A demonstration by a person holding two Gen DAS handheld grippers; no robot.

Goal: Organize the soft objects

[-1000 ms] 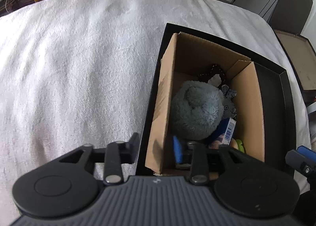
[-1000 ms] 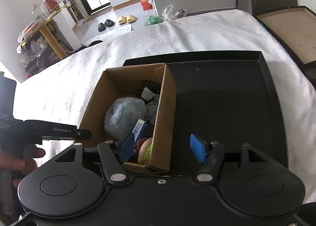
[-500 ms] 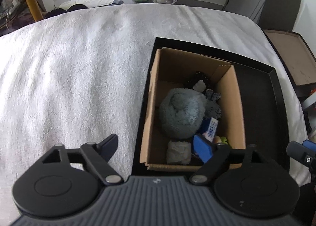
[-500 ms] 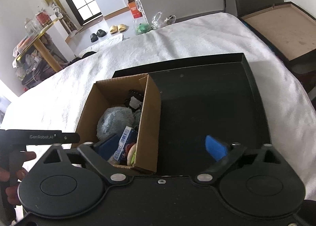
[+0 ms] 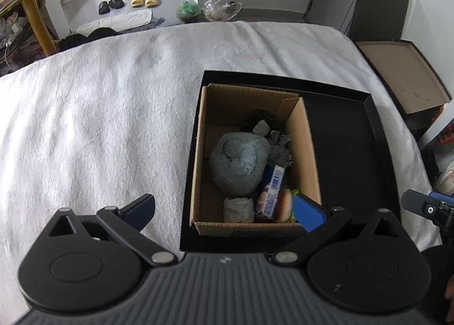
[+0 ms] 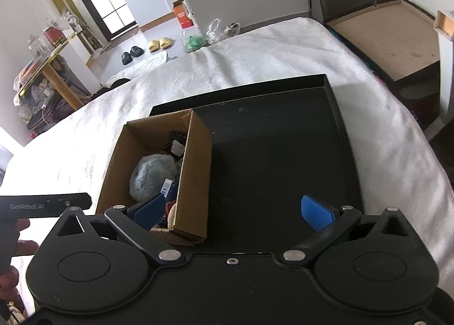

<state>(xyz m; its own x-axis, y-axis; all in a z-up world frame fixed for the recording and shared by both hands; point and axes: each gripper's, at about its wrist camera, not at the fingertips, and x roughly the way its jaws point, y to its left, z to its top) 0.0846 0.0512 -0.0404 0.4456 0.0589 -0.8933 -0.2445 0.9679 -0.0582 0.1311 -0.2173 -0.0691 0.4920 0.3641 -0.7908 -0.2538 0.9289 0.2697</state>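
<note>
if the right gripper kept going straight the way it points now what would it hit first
Probably the bare floor of the black tray, just right of the cardboard box. The right gripper has open, empty jaws, which have just been opening. Depth is hard to judge.

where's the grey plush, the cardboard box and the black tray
grey plush [image 5: 239, 164], left wrist view, middle of its fuzzy top
cardboard box [image 5: 309, 154], left wrist view, inner right wall
black tray [image 6: 278, 154], right wrist view, bare floor

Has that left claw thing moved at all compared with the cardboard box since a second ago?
Yes. The left gripper has pulled up and back from the cardboard box, which now looks smaller and farther; its jaws have just been opening, with nothing between them.
</note>
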